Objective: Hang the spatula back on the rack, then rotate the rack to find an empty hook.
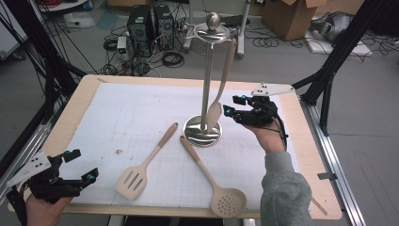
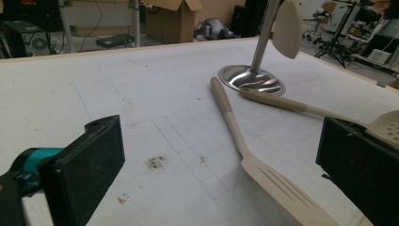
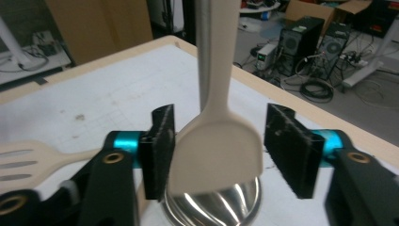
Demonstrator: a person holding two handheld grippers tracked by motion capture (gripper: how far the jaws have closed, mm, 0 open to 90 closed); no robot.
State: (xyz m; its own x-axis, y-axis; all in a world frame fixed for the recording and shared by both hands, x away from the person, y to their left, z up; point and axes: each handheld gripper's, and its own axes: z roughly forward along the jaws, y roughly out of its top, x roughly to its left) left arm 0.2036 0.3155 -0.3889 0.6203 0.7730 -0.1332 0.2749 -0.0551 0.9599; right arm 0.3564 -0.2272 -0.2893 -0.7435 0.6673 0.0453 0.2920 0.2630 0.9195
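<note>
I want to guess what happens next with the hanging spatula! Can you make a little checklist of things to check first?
1. Hanging spatula is on the stand hook: ok.
2. Right gripper jaws are off the spatula blade: ok on one side, a clear gap; the other side cannot tell.
3. Spatula hangs still: cannot tell.
4. Slotted turner and perforated spoon lie flat on the table, ready to pick: ok.
5. Left gripper is open with nothing between its jaws: ok.
</note>
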